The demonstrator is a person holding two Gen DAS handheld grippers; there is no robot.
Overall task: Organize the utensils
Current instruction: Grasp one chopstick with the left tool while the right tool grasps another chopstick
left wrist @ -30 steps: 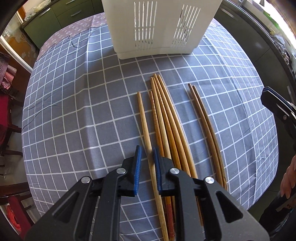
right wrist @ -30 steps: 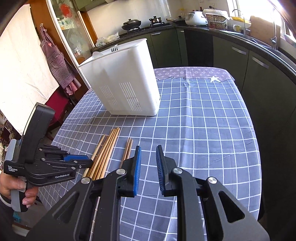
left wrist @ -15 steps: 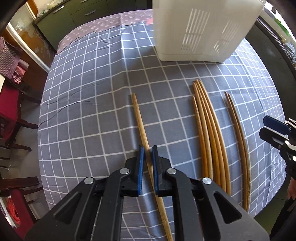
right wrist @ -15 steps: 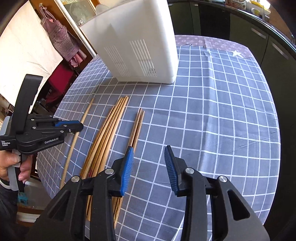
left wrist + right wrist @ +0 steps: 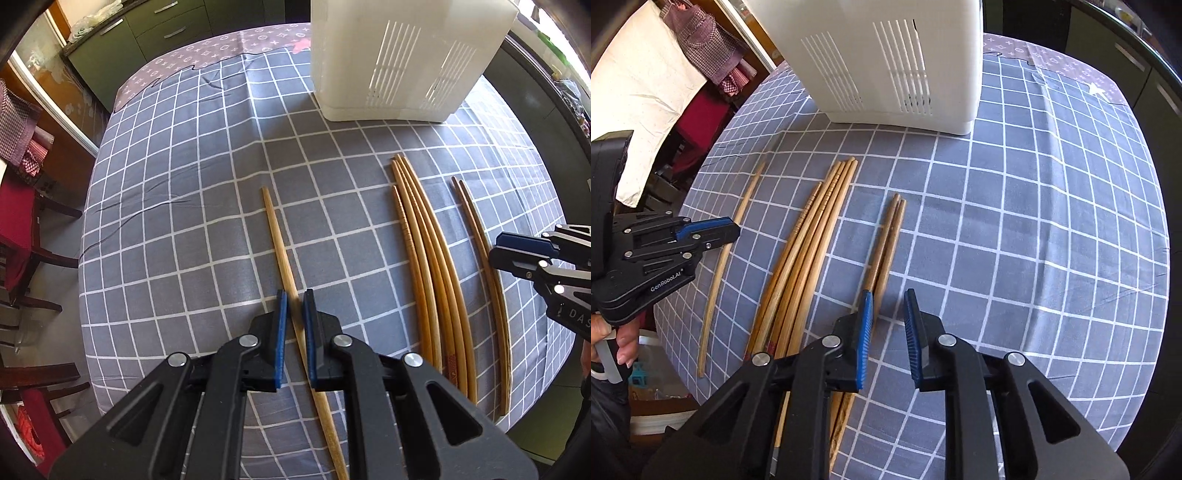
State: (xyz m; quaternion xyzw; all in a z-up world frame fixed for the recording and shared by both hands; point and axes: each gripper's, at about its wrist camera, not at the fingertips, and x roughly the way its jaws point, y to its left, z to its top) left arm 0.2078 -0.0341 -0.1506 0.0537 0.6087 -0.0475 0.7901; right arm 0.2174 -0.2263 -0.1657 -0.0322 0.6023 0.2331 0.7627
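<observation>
Setting: a round table under a grey cloth with a white grid, in a kitchen with dark green cabinets.

Left tool: its blue-padded jaws are nearly together, straddling a single pale wooden chopstick that lies flat on the cloth; whether the pads actually touch the stick cannot be told (a sliver of gap shows on either side).

Right tool: jaws parted to a moderate gap and holding nothing, poised above the near ends of a pair of darker brown chopsticks, its left pad over them.

Single chopstick: set well apart to the left of the others, pointing toward the far side of the table.

Bundle: a cluster of about four honey-coloured wooden chopsticks lies between the single stick and the darker pair, tips fanned toward the holder.

Holder: a tall white plastic utensil container with slotted vents stands upright at the far edge of the table, beyond all the chopstick tips and apart from them.

Surroundings: red-cushioned wooden chairs stand at the left of the table.
</observation>
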